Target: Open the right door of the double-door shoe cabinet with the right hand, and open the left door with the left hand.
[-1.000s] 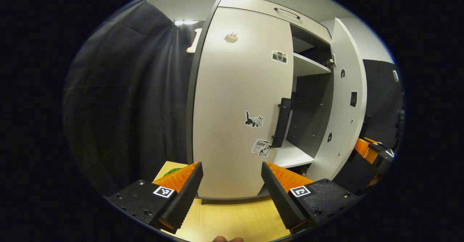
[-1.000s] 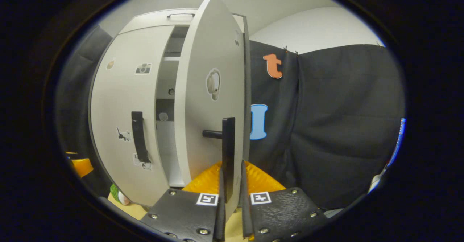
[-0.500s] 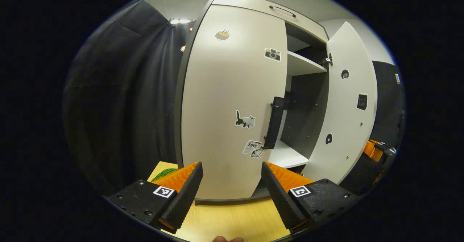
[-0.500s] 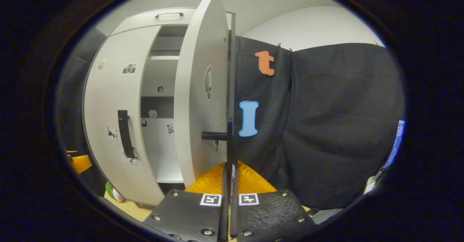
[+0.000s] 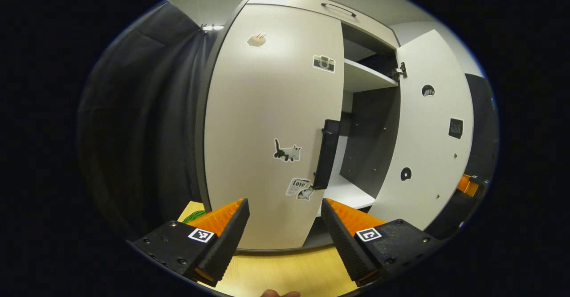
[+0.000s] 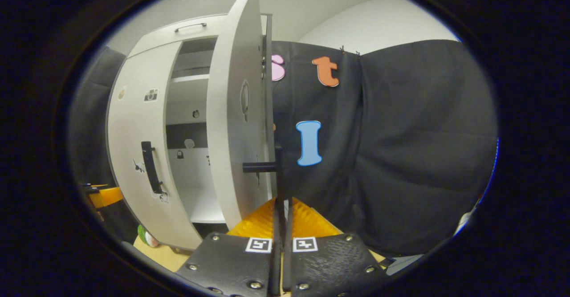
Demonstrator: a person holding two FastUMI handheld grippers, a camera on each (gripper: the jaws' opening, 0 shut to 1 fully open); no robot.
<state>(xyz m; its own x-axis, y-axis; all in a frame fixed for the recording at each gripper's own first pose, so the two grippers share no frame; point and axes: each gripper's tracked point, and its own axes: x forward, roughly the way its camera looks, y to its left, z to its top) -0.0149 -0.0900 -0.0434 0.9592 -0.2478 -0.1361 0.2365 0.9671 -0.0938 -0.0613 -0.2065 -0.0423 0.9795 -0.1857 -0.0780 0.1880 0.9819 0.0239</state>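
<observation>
The white shoe cabinet's left door [image 5: 267,123] is closed, with several stickers on it and a black vertical handle [image 5: 326,154] at its right edge. My left gripper [image 5: 285,230] hangs open in front of that door, short of the handle and slightly to its left, holding nothing. The right door [image 6: 234,123] stands swung out, nearly edge-on in the right gripper view. My right gripper [image 6: 281,208] is shut on the right door's black handle [image 6: 279,172]. In the left gripper view the right door [image 5: 427,132] shows its inner face.
Inside the cabinet are white shelves [image 5: 365,76] and a dark back panel. The cabinet stands on a light wooden surface [image 5: 276,270]. A green object [image 6: 144,237] lies by the cabinet's left foot. Black cloth walls [image 6: 401,154] stand close on both sides.
The right door has swung farther open with my right gripper on its handle. The left gripper has drifted a little rightward toward the left door's handle, staying open.
</observation>
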